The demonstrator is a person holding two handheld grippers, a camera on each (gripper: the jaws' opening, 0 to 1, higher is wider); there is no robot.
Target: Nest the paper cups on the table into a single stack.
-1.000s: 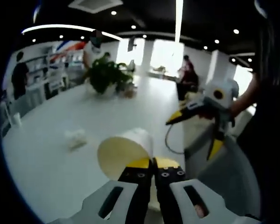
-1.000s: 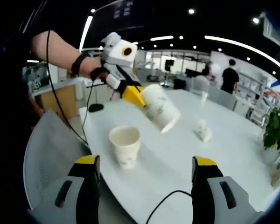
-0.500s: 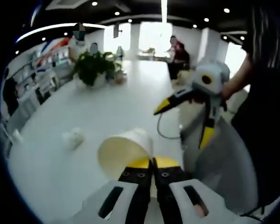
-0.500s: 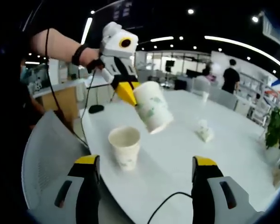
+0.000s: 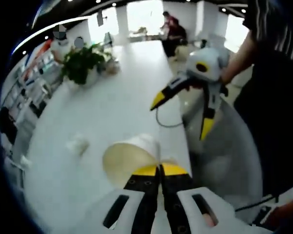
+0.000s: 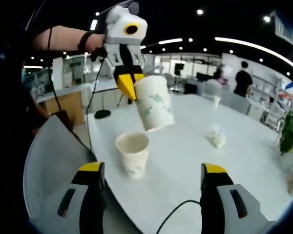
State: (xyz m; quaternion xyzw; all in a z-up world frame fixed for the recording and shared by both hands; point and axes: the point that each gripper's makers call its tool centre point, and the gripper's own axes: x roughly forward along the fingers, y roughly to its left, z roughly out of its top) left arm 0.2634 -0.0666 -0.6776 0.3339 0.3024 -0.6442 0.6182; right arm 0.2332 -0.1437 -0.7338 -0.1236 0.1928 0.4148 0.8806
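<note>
Landmark: long white table (image 6: 185,161), seen in both views.
Left gripper (image 5: 159,170): jaws pinched together on the rim of a held paper cup (image 5: 132,158); in the right gripper view this gripper (image 6: 128,85) hangs above the table with the held paper cup (image 6: 154,102) nearly upright, mouth up, tilted slightly.
Standing paper cup (image 6: 133,153): upright on the table, near its closest edge, just below and a little left of the held one, apart from it.
Right gripper (image 6: 149,183): jaws spread wide, holding nothing, off the table's near edge; from the left gripper view it (image 5: 180,109) sits beside the table edge.
Crumpled paper (image 6: 215,136): on the table, farther in.
Potted plant (image 5: 80,63): on the table's far part.
Cable (image 6: 173,214): trails over the table's near edge.
</note>
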